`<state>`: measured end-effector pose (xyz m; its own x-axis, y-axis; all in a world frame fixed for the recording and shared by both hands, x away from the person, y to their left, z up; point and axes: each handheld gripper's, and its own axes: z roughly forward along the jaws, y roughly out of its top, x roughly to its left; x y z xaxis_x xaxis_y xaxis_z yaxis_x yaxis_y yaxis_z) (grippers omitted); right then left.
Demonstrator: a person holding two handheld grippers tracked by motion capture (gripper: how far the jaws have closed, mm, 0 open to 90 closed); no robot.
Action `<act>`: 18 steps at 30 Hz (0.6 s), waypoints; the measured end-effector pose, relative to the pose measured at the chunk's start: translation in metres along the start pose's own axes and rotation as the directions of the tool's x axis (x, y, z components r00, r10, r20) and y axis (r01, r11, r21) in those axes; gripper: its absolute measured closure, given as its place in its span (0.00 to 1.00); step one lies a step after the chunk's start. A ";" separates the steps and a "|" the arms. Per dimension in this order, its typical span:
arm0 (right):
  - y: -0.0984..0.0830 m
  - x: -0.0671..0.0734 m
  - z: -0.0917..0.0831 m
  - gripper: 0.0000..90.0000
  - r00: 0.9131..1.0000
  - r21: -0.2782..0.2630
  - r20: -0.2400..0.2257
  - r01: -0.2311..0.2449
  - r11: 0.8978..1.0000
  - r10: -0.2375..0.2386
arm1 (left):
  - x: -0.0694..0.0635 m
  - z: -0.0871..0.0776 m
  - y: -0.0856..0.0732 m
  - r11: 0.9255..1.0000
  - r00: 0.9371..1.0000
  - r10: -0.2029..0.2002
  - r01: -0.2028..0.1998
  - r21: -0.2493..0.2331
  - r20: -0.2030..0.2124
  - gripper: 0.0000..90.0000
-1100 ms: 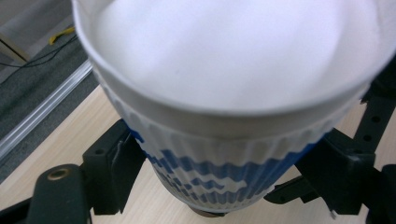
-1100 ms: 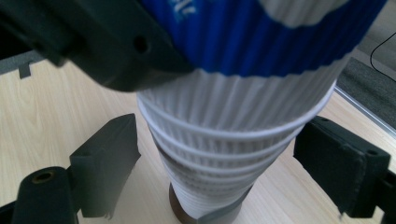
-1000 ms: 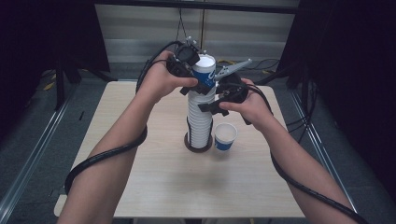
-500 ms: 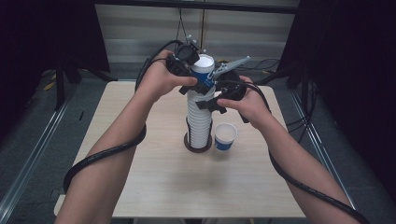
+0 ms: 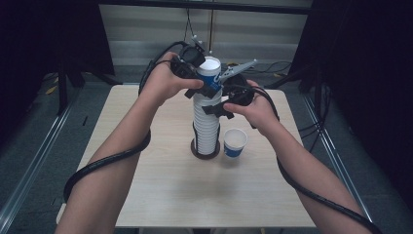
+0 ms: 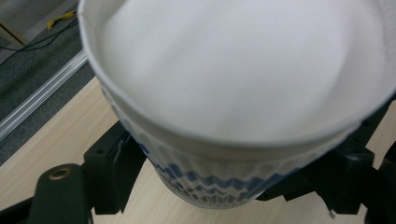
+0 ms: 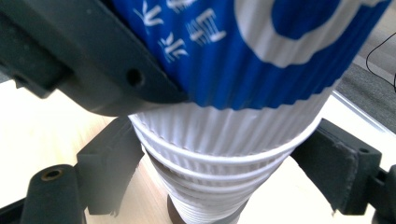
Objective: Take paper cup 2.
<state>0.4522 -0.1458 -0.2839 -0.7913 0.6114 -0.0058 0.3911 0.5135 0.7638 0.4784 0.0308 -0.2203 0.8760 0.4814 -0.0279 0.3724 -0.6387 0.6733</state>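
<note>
A tall stack of white ribbed paper cups (image 5: 205, 126) stands on a dark round base (image 5: 204, 153) in the middle of the table. The top cup (image 5: 209, 73), blue and white, sits a little proud of the stack. My left gripper (image 5: 202, 85) is shut on that top cup (image 6: 243, 93), one jaw on each side. One of its fingers (image 7: 93, 60) presses the blue wall (image 7: 261, 56). Just below, my right gripper (image 5: 214, 105) has just been closing its jaws on the stack (image 7: 219, 154), and its pads touch the rims on both sides.
A single blue and white cup (image 5: 234, 143) stands upright on the table (image 5: 146, 195) just right of the stack's base. Black cables trail from both grippers along the forearms. Dark floor and rails lie beyond the table's edges.
</note>
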 end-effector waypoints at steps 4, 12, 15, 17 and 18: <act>-0.001 -0.001 -0.001 0.18 1.000 -0.007 -0.011 -0.007 1.000 0.007 | 0.000 0.000 0.000 1.000 1.000 0.005 -0.005 -0.002 0.005 0.23; 0.002 -0.001 -0.003 0.14 0.999 -0.055 -0.009 -0.048 0.997 0.048 | -0.001 0.000 -0.001 1.000 1.000 0.003 -0.003 -0.006 0.007 0.23; 0.003 0.001 -0.001 0.14 1.000 -0.035 0.008 -0.018 0.999 0.019 | -0.001 0.000 0.000 1.000 1.000 -0.002 0.002 -0.002 0.001 0.23; 0.003 0.001 -0.001 0.14 1.000 -0.034 0.007 -0.021 0.999 0.022 | -0.001 0.000 0.000 1.000 1.000 -0.004 0.004 0.001 -0.003 0.23; 0.003 0.001 -0.001 0.14 1.000 -0.034 0.009 -0.022 0.999 0.022 | 0.000 0.000 0.001 1.000 1.000 -0.006 0.006 0.005 -0.002 0.23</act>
<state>0.4521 -0.1441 -0.2807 -0.7782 0.6280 0.0049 0.3918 0.4793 0.7853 0.4785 0.0303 -0.2198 0.8733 0.4863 -0.0307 0.3794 -0.6391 0.6691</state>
